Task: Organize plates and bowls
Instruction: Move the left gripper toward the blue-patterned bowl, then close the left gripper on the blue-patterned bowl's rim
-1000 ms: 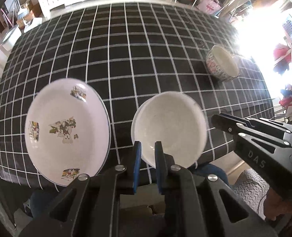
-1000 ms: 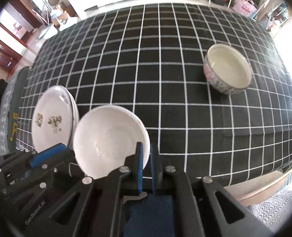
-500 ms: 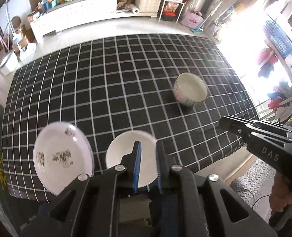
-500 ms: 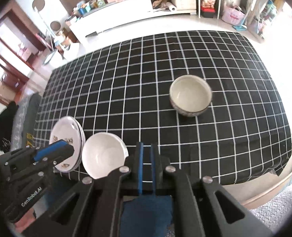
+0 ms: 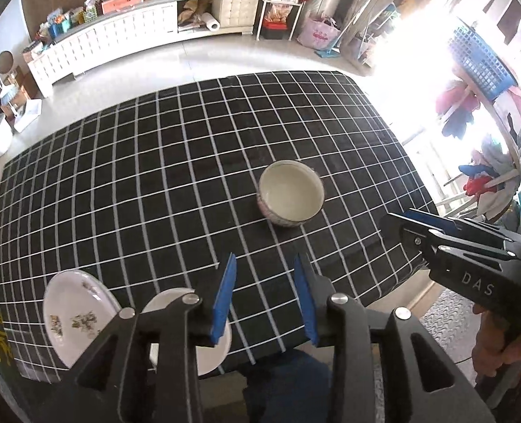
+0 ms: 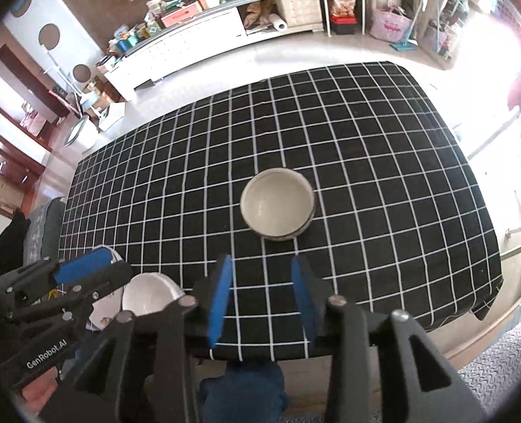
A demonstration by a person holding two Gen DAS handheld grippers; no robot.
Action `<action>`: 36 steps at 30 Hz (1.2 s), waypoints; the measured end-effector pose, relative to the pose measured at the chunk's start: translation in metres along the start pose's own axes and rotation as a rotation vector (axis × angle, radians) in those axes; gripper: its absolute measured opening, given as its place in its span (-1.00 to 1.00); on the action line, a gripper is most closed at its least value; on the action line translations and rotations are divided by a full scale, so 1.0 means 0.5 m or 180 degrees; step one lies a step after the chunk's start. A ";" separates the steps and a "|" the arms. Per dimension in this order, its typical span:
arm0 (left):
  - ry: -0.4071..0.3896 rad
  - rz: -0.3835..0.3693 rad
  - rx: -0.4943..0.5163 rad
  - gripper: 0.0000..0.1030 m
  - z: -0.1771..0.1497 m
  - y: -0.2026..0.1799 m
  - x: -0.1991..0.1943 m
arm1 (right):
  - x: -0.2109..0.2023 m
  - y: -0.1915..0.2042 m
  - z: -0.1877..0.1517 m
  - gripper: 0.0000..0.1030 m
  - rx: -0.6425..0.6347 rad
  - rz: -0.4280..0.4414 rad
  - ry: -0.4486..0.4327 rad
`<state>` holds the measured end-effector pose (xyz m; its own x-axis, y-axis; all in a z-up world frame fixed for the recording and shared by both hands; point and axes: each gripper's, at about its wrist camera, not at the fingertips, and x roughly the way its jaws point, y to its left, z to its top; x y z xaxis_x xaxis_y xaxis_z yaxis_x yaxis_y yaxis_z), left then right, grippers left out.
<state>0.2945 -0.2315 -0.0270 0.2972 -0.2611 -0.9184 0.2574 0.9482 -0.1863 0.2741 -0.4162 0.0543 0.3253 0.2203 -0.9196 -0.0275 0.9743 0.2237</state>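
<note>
Black cloth with a white grid covered the worktop in my left wrist view. My left claw hung above the near edge with its blue pads spread apart and nothing between them. A patterned bowl stood upright on the cloth ahead of the claw, right of centre. At the near left corner lay a flowered plate, and just beside it on its right a plain white bowl, partly hidden behind my left claw's frame. The right claw reached in from the right side, over the worktop's edge; from here I could not tell how its jaws stood.

In my right wrist view, the right claw also hovered over the near edge, its blue pads wide apart and holding nothing. The patterned bowl sat almost straight ahead of it on the checked worktop, well apart from the other dishes. The white bowl showed at the lower left, with the flowered plate just beyond it, mostly covered by the left claw. White cabinets lined the far wall of the room.
</note>
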 end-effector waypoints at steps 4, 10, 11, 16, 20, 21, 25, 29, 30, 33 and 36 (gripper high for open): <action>0.0052 -0.0046 -0.0092 -0.32 0.030 -0.006 0.038 | 0.014 -0.029 0.024 -0.15 0.0066 -0.0002 0.0031; 0.0240 -0.0152 -0.0247 -0.32 0.068 0.003 0.116 | 0.071 -0.067 0.058 -0.12 0.0146 -0.0012 0.0182; 0.0257 -0.0153 -0.0254 -0.32 0.074 0.004 0.129 | 0.080 -0.072 0.062 -0.12 0.0162 -0.0007 0.0208; 0.0278 -0.0103 -0.0304 -0.32 0.101 0.009 0.178 | 0.133 -0.098 0.082 -0.12 0.0259 0.0015 0.0319; 0.0315 -0.0062 -0.0268 -0.32 0.117 0.007 0.218 | 0.176 -0.112 0.092 -0.12 0.0321 -0.0023 0.0379; 0.0357 -0.0057 -0.0270 -0.32 0.120 0.008 0.234 | 0.190 -0.116 0.095 -0.12 0.0338 -0.0036 0.0405; 0.0456 -0.0067 -0.0322 -0.32 0.130 0.013 0.285 | 0.226 -0.129 0.101 -0.12 0.0373 -0.0036 0.0436; 0.0537 -0.0035 -0.0223 -0.32 0.136 0.009 0.327 | 0.254 -0.133 0.107 -0.12 0.0317 -0.0052 0.0458; 0.0549 -0.0024 -0.0212 -0.32 0.137 0.009 0.337 | 0.265 -0.134 0.109 -0.12 0.0307 -0.0043 0.0477; 0.0603 -0.0091 -0.0190 -0.32 0.141 0.009 0.367 | 0.285 -0.133 0.111 -0.12 0.0264 -0.0059 0.0519; 0.0613 -0.0006 -0.0181 -0.32 0.146 0.014 0.388 | 0.296 -0.130 0.117 -0.12 0.0165 -0.0107 0.0517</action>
<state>0.4210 -0.2887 -0.1813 0.1140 -0.2287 -0.9668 0.2038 0.9578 -0.2025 0.3791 -0.4494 -0.0776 0.1680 0.1964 -0.9660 0.0312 0.9784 0.2043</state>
